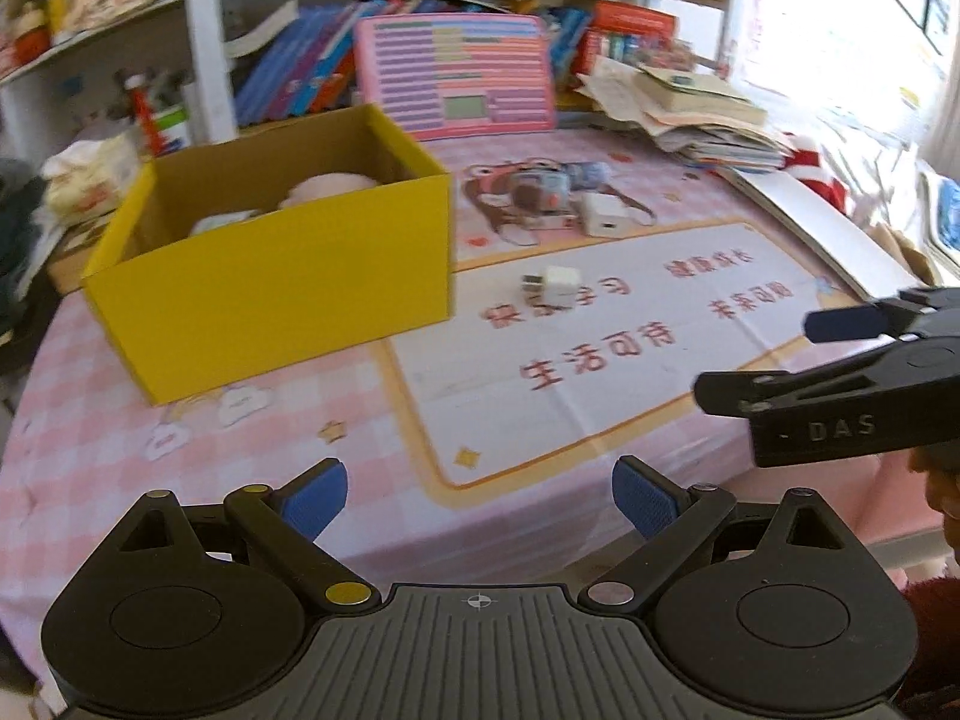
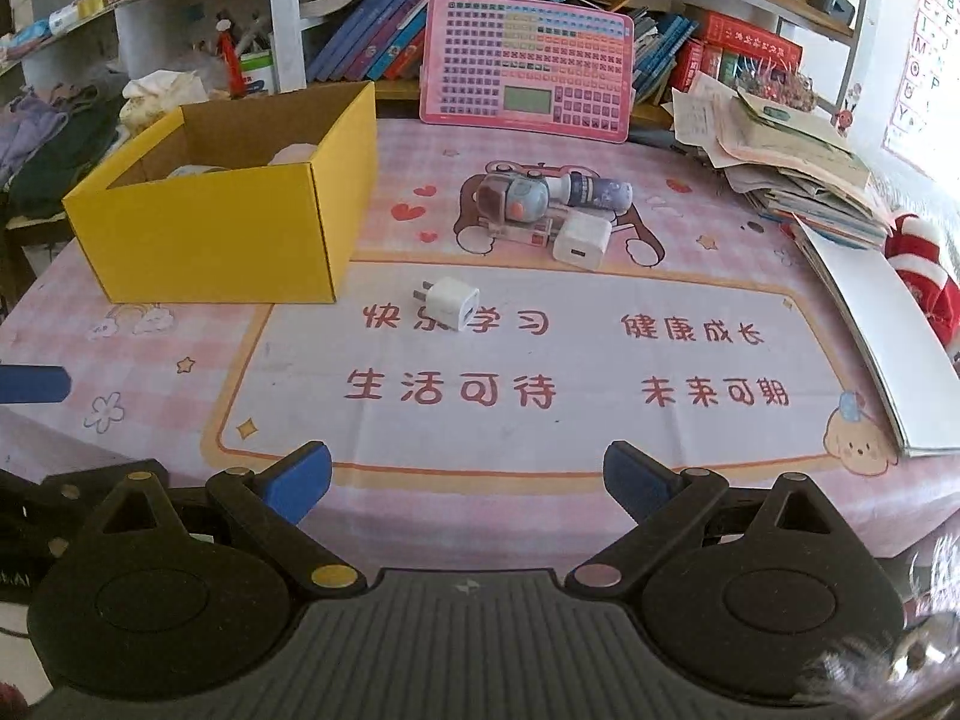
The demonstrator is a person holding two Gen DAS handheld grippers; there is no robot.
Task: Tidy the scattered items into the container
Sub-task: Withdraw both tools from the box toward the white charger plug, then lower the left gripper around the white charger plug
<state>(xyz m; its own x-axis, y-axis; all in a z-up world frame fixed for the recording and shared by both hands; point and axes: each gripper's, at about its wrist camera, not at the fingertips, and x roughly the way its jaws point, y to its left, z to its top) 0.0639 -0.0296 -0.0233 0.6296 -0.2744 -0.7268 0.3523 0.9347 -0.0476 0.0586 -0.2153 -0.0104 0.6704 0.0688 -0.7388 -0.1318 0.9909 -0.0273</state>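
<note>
Our right gripper (image 2: 465, 483) hangs wide open and empty above the near edge of the surface (image 2: 600, 510), and our left gripper (image 1: 480, 498) is likewise spread wide with nothing between its fingers, off toward the near left corner. We judge that we are between picks: something pale already lies in the yellow box (image 2: 222, 228), which stands open-topped near the far left corner, and several things are still out. The nearest is the small white charger (image 2: 453, 303), lying alone on its side toward the middle of the surface, just right of the box and well clear of anything else. The next move, as we see it, calls for reaching forward, closing on its flat sides rather than the prongs, then lifting over the box wall. Farther back sits a tight cluster: a larger white charger (image 2: 582, 240) touching a small flat box (image 2: 522, 231), with a toy (image 2: 510, 198) and a small bottle (image 2: 597, 189) on or against it; these crowd one another and will want separating. A stack of papers (image 2: 792, 174) fills the far right corner, and a pink board (image 2: 528, 66) leans along the far edge.
</note>
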